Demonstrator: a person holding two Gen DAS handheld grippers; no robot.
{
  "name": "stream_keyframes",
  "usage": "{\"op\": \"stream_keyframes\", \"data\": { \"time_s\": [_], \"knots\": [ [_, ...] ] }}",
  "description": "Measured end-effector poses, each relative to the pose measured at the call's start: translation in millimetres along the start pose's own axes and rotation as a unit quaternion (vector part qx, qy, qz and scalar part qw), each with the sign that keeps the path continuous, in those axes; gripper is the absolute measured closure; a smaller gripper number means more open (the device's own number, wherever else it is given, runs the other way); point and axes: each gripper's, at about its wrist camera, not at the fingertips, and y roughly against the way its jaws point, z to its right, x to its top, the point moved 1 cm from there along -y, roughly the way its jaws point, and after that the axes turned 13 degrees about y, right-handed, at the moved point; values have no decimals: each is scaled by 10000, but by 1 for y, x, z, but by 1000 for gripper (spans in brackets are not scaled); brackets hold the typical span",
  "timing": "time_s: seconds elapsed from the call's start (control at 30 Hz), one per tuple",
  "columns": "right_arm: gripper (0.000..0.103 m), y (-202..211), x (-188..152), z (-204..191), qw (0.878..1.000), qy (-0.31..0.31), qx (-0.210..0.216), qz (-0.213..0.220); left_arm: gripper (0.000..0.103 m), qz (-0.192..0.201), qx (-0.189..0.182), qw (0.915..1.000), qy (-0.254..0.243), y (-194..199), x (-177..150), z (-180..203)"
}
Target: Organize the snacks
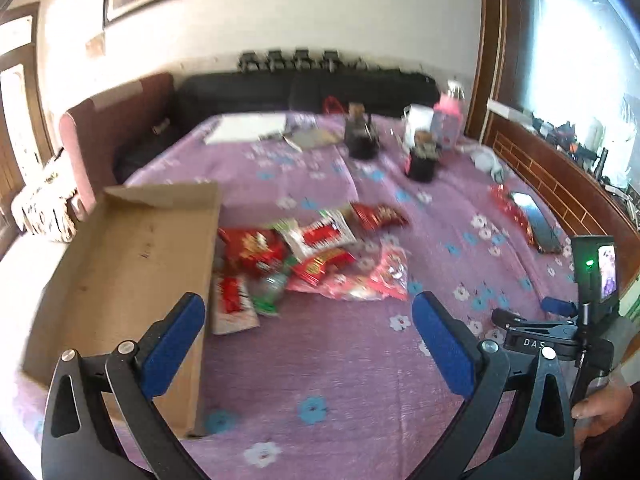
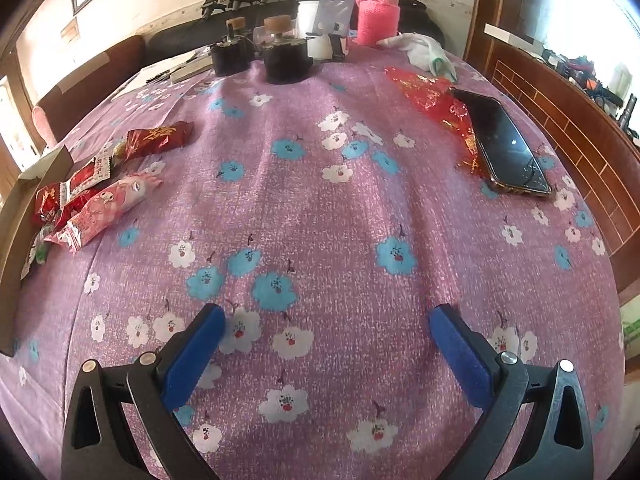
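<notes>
A pile of snack packets [image 1: 316,252], mostly red, white and pink, lies on the purple flowered tablecloth [image 1: 340,368] beside a shallow cardboard box [image 1: 132,264]. My left gripper [image 1: 308,308] hovers open just short of the pile, nothing between its blue pads. In the right wrist view the same snacks [image 2: 96,196] sit at the far left by the box edge [image 2: 24,216], with a dark red packet [image 2: 158,138] a little apart. My right gripper [image 2: 326,320] is open over bare cloth, well to the right of the snacks.
A phone [image 2: 506,144] lies on red wrapping [image 2: 432,96] at the right. Two dark jars with cork lids [image 2: 282,54], a pink-sleeved bottle [image 2: 378,10] and white cloth [image 2: 424,50] stand at the far side. A wooden ledge [image 2: 560,120] borders the right.
</notes>
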Motion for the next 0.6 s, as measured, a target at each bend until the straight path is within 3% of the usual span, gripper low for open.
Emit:
{"op": "stream_keyframes", "data": {
  "time_s": [0.3, 0.4, 0.6],
  "knots": [
    [0, 5, -2, -7, 9992, -28, -179, -346, 0, 224, 67, 9996, 158, 29, 6, -24],
    [0, 22, -2, -21, 9972, 247, -689, -121, 0, 295, 100, 9994, 159, 34, 6, -27],
    [0, 65, 4, -45, 9962, 312, -670, 455, 0, 463, 165, 9986, 171, 43, 5, -28]
  ]
}}
